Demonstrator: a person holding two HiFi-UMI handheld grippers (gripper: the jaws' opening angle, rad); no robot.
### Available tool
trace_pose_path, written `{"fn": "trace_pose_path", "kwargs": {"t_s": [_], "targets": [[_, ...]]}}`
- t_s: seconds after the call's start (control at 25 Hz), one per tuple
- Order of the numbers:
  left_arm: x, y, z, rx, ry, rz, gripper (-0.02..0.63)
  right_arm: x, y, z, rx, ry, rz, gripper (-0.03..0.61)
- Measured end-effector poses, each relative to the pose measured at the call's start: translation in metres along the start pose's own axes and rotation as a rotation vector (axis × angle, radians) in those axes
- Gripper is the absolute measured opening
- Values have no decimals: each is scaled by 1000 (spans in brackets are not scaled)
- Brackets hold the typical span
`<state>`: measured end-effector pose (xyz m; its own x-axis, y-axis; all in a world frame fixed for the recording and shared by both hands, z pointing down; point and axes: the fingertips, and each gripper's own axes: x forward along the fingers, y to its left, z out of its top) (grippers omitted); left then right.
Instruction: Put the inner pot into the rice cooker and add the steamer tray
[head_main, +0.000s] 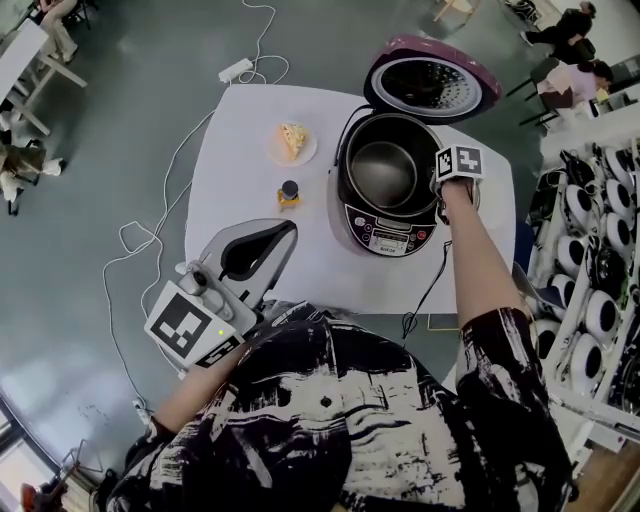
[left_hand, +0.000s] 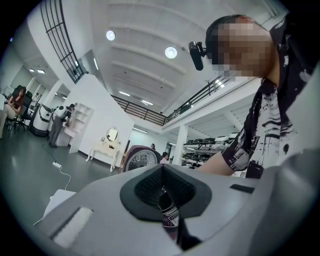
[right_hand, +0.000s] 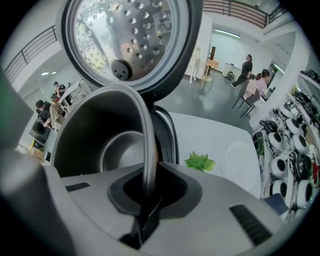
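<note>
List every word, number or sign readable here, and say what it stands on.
No text reads clearly.
Rice cooker's control panel: there is print, but it is too small to read.
Small bottle: the label is too small to read.
Left marker cube and right marker cube: black-and-white square patterns, no words.

Left gripper (left_hand: 163, 166), jaws together; maroon rice cooker lid (left_hand: 140, 158) upright beyond.

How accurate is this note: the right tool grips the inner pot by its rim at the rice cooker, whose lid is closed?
One detail is wrong: the lid is open, tipped back behind the rice cooker, as the head view shows. The rest holds: the right tool grips the inner pot by its rim at the rice cooker.
</note>
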<state>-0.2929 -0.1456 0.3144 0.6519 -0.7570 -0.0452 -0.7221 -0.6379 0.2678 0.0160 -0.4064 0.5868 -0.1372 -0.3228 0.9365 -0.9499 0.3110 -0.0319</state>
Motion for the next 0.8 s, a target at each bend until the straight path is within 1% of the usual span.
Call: {"fn": "trace_pose_path", "kwargs": {"t_s": [0.28, 0.48, 0.52, 0.6, 0.68, 0.72, 0.8], "targets": [[-3, 4, -1, -6, -7, -9, 5, 2, 4, -3, -122, 69, -55, 9], [-1, 5, 1, -10, -8, -29, 5, -2, 4, -2, -237, 105, -113, 34], [0, 5, 1, -11, -8, -34, 5, -3, 4, -2, -272, 117, -132, 35], [1, 4, 2, -12, -10, -40, 5, -5, 5, -4, -376, 156, -181, 49], [2, 4, 2, -14, -10, -46, 5, -5, 6, -6, -475, 190, -225, 83], [3, 4, 2, -15, -11, -49, 5, -4, 6, -6, -494, 190, -231, 87], [4, 4, 1, -16, -12, -57, 5, -4, 6, -6, -481, 165, -221, 80]]}}
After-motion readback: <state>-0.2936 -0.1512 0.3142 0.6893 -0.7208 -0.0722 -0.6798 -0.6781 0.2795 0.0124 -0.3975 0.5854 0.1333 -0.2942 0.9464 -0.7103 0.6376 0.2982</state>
